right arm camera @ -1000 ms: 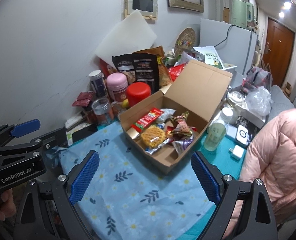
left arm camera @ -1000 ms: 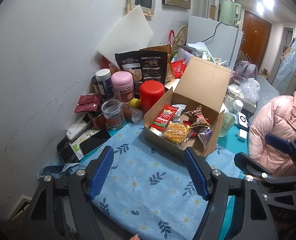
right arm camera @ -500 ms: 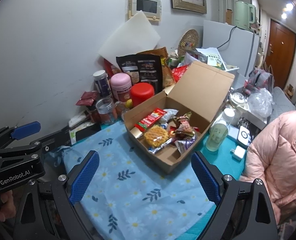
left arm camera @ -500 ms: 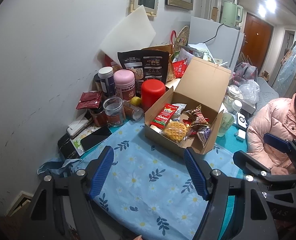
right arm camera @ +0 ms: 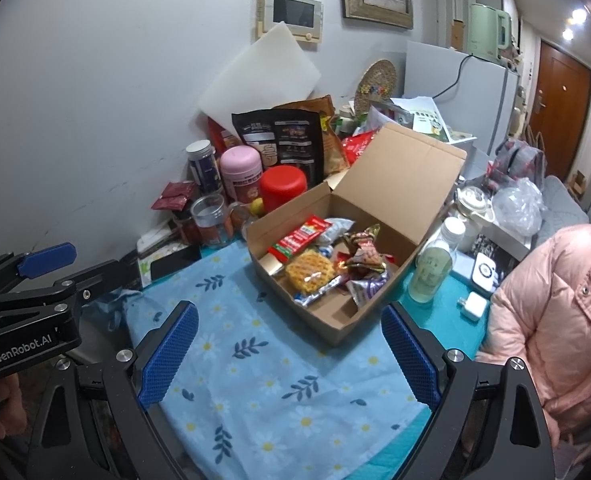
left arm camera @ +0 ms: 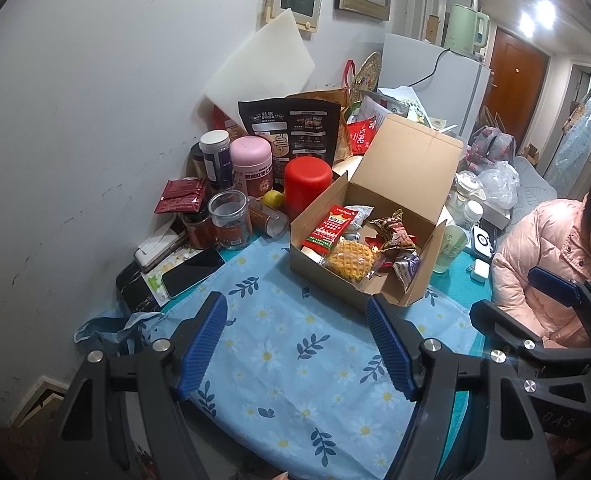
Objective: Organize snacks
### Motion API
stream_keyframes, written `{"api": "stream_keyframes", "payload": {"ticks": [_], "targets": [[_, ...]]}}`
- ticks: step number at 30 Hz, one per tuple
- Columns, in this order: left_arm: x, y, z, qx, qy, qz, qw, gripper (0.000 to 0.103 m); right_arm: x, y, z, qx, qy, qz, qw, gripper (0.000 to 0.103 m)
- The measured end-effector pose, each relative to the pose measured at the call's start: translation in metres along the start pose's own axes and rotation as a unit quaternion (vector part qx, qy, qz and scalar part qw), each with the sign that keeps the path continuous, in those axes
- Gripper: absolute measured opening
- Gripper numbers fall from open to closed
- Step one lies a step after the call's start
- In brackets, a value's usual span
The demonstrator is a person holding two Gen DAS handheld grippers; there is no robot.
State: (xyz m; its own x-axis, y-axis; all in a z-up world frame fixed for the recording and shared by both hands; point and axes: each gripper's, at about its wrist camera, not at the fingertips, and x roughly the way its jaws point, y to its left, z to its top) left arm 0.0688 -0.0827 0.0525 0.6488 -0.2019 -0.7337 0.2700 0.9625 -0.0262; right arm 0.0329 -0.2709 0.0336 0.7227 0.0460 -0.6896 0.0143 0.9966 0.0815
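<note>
An open cardboard box (left arm camera: 407, 164) (right arm camera: 407, 176) stands on a blue floral cloth (left arm camera: 295, 360) (right arm camera: 255, 380). Inside lie a red packet (left arm camera: 331, 228) (right arm camera: 301, 236), a yellow waffle snack (left arm camera: 349, 258) (right arm camera: 309, 270), a brown wrapped sweet (left arm camera: 395, 232) (right arm camera: 361, 254) and a purple packet (left arm camera: 407, 270) (right arm camera: 365, 286). My left gripper (left arm camera: 295, 308) hovers over the cloth in front of the box, open and empty. My right gripper (right arm camera: 289, 312) hangs beside it, open wider, nothing between its pads.
Against the wall stand a red canister (left arm camera: 307, 184), a pink canister (left arm camera: 251, 164), a clear jar (left arm camera: 229, 220) and pouches. A phone (left arm camera: 193, 270) lies at the left. A bottle (right arm camera: 435, 268) and white charger (right arm camera: 473, 304) sit right of the box. A person in a pink jacket (right arm camera: 555, 320) sits close by.
</note>
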Motion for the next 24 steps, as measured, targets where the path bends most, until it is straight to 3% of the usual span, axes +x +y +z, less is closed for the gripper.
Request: {"api": "stream_keyframes", "payload": {"ticks": [24], "targets": [[-0.0043, -0.0024, 0.0020, -0.001, 0.002, 0.009, 1.0000, 0.072, -0.0032, -0.0050, -0.0001, -0.003, 0.000, 0.000, 1.000, 0.094]]}}
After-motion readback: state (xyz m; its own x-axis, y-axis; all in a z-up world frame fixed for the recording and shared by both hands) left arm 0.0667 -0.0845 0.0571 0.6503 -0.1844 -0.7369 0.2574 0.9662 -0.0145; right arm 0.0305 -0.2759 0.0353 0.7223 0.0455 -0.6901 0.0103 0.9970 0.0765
